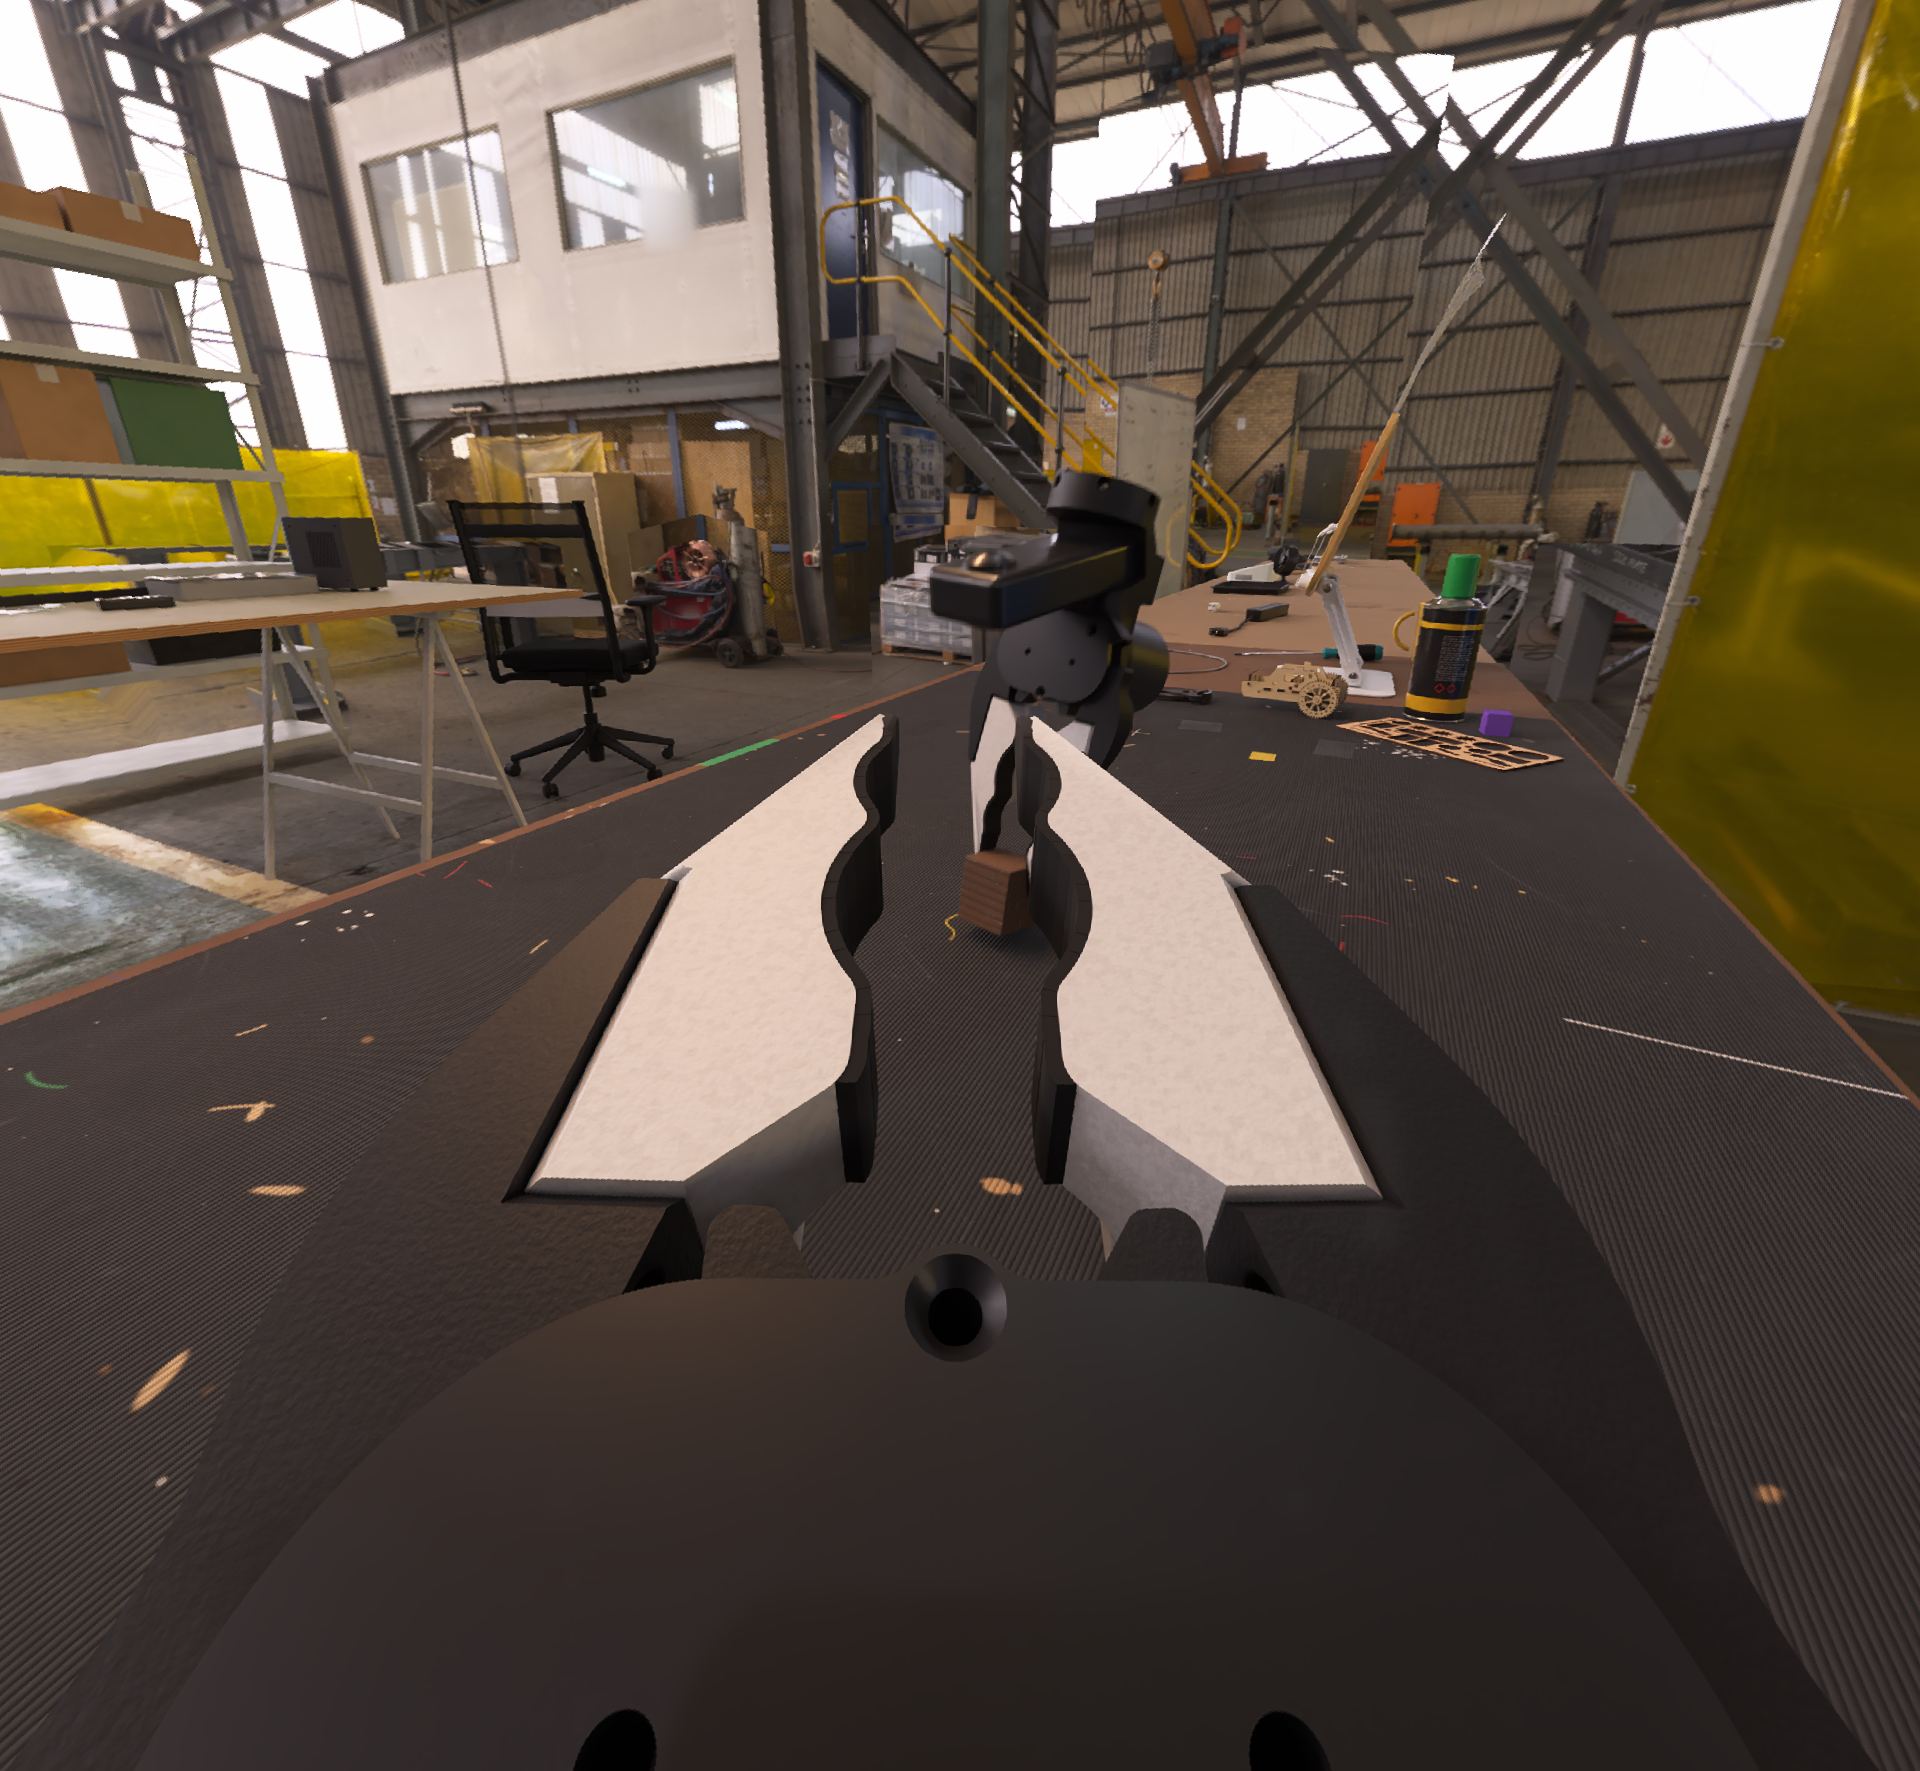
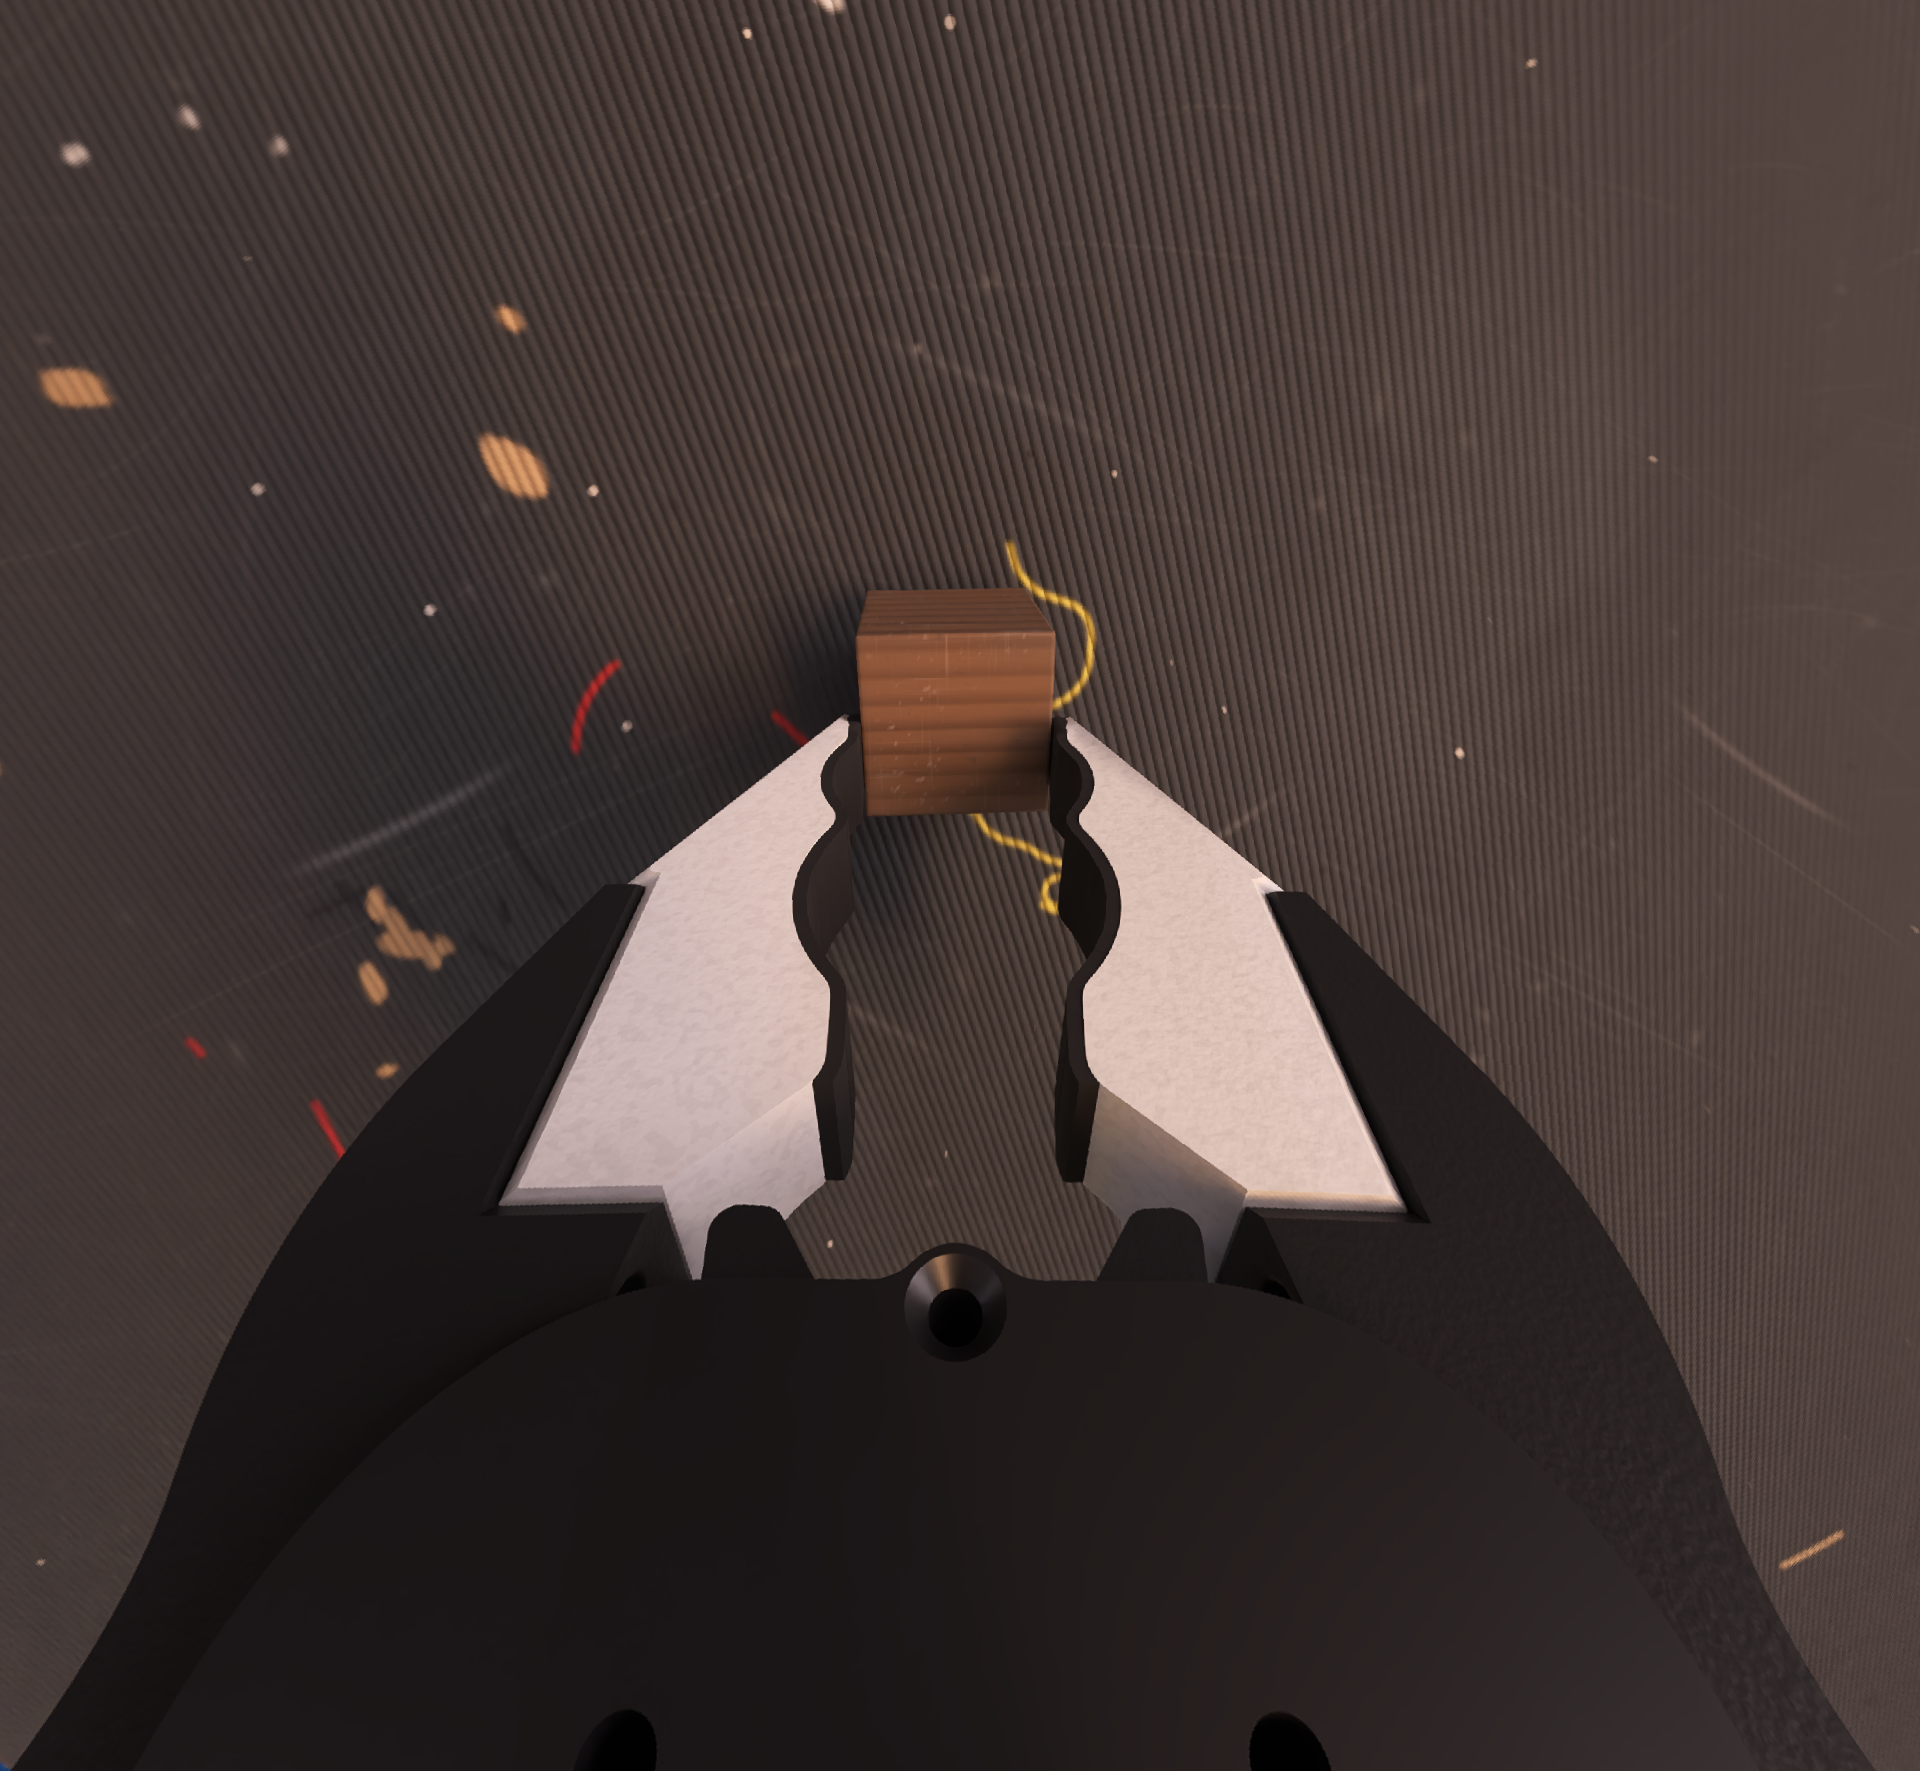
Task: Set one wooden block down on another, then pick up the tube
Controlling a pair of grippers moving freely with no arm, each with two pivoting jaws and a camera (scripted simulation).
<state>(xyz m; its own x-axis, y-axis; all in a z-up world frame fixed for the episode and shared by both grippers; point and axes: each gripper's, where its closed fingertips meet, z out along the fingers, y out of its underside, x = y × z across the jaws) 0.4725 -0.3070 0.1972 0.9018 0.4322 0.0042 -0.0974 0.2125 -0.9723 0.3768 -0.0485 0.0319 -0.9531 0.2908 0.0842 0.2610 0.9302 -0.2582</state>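
Observation:
A brown wooden block [image 2: 954, 713] sits between the fingertips of my right gripper [image 2: 954, 734], which points straight down at the dark table and is shut on the block's two sides. In the left wrist view the same block [image 1: 992, 893] is at or just above the table surface, under the right gripper [image 1: 1006, 822]. My left gripper [image 1: 961, 734] is low over the table, aimed at that block from a short distance, its jaws partly open and empty. No second block and no tube are in view.
The dark mat table [image 1: 1455, 1046] has its left edge [image 1: 416, 874] running diagonally. A yellow thread [image 2: 1075, 641] lies by the block. Far right stand a spray can [image 1: 1447, 646], a small wooden model [image 1: 1299, 687], a purple cube [image 1: 1494, 722] and a yellow curtain [image 1: 1808, 526].

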